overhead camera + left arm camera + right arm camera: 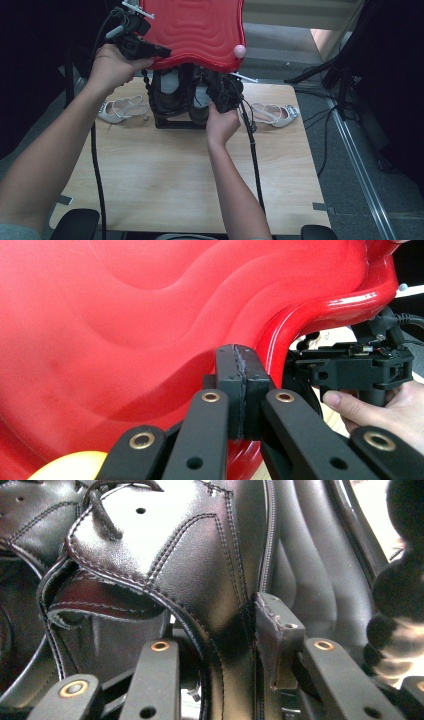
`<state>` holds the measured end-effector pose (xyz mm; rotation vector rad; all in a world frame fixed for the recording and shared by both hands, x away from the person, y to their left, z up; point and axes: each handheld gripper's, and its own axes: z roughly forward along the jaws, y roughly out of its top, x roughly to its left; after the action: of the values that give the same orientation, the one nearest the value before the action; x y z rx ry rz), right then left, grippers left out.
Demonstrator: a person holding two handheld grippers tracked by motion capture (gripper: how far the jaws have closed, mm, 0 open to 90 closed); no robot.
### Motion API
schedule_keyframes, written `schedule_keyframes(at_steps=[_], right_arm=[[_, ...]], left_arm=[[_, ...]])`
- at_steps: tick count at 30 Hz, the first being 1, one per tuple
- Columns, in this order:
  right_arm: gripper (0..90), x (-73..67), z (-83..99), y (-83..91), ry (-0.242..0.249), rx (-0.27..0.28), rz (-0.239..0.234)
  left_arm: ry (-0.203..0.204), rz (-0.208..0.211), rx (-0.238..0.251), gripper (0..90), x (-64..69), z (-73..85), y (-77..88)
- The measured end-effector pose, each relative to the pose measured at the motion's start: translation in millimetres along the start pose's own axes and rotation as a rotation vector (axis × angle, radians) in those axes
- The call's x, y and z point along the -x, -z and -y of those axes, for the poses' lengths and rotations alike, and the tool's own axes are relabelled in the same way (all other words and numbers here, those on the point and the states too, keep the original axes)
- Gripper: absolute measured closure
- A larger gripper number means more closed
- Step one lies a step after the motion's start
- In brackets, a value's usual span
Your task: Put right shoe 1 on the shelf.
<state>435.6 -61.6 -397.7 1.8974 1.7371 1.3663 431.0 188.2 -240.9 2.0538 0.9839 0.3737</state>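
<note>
Left gripper [159, 51], fingers pinched shut on the red lid [200, 30] edge, props it up so the right gripper [225, 95], fingers spread around the black shoe [200, 555] heel, can work it in the box on the counter [175, 170].

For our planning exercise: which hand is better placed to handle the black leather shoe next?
Right. The right gripper straddles the black leather shoe at its heel; the left gripper is shut on the glossy red plastic lid, holding it up.

A pale strappy sandal [120, 108] lies at each side, the other [276, 114] right, on the wooden table [175, 175].
</note>
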Motion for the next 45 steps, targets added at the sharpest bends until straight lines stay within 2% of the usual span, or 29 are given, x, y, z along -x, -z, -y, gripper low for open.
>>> schedule_keyframes(at_steps=[6, 9, 17, 19, 23, 27, 34, 45], right_arm=[[61.5, 0.0, 0.9, 1.3, 0.016, -0.013, -0.008], [57.1, 1.9, 0.5, 0.8, 0.013, -0.019, -0.026], [57.2, 2.3, 0.3, 3.1, 0.025, -0.032, -0.043], [57.1, -0.9, 0.8, 5.5, 0.002, -0.058, -0.051], [55.3, -0.9, 0.9, 7.8, 0.006, -0.084, -0.065], [53.5, 1.2, -0.1, 13.2, 0.024, -0.079, -0.072], [52.0, 1.6, 2.4, 22.1, 0.039, -0.105, -0.095], [51.3, -4.6, 6.9, 46.5, 0.089, -0.106, -0.15]], left_arm=[[0.002, 0.0, 0.001, 90.0, 0.0, 0.0, -0.1], [0.002, 0.0, 0.001, 90.0, 0.0, 0.0, -0.1], [0.002, 0.0, 0.001, 90.0, 0.1, 0.0, -0.1], [0.002, 0.0, 0.001, 90.0, 0.0, 0.0, -0.1], [0.003, 0.0, 0.001, 90.0, 0.0, -0.1, -0.2], [0.004, 0.0, 0.0, 90.0, 0.0, -0.2, -0.2], [0.005, -0.001, -0.002, 90.0, 0.0, -0.3, -0.1], [0.009, -0.003, -0.001, 90.0, 0.2, -0.4, -0.4]])
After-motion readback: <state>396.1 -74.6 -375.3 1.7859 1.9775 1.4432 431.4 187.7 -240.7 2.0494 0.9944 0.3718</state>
